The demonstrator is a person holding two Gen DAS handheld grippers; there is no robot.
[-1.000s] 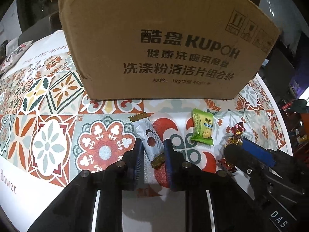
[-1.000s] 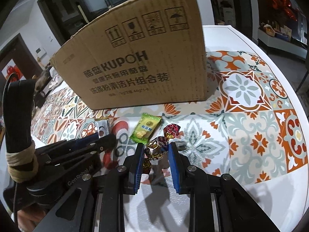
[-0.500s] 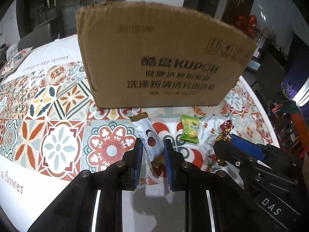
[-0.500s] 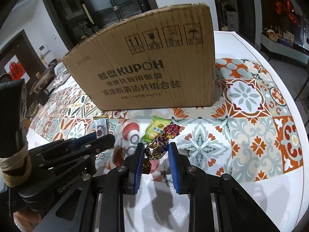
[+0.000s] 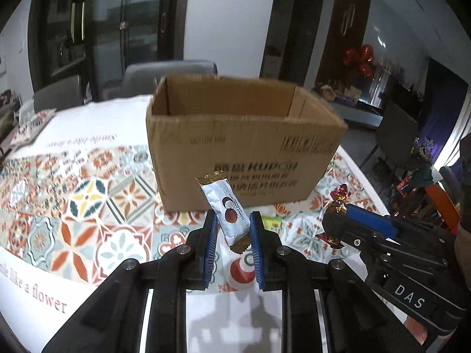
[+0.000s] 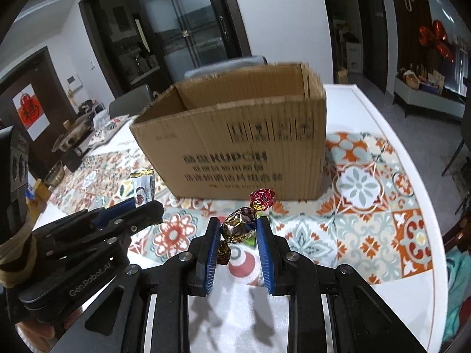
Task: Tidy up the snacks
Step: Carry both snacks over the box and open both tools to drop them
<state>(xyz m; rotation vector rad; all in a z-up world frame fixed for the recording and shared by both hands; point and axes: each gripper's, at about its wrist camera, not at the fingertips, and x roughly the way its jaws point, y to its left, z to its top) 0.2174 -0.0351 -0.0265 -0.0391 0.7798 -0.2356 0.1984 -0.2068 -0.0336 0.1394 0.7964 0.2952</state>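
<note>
Two grippers, each carrying one snack, are held above a patterned tablecloth (image 5: 88, 200) in front of an open cardboard box (image 5: 244, 147). The left gripper (image 5: 232, 235) has its blue pads closed narrowly on the lower half of a white wrapped biscuit (image 5: 228, 209), which stands nearly upright between them, its gold crimped end above the pads. The right gripper (image 6: 239, 234) is likewise clamped on a foil-wrapped candy (image 6: 240, 225), the red twisted end of the wrapper projecting forward past the fingertips. In the left view the right gripper appears just beside the left one, to its right. A green packet (image 5: 272, 223) lies on the cloth, largely hidden behind the left gripper's right finger. Both held snacks are clear of the table, and the box's open top and inner walls show in both views.

Judged step: carrying both snacks up and over the near wall of the box for release inside. To do this well, each gripper should clear the front rim before moving forward, so that the projecting wrapper ends do not catch on the cardboard edge. The grip on both is on thin, slippery wrapping, so smooth motion is advisable. The two grippers should keep apart while crossing the rim, and the pads should part only once each snack is well inside the walls.
</note>
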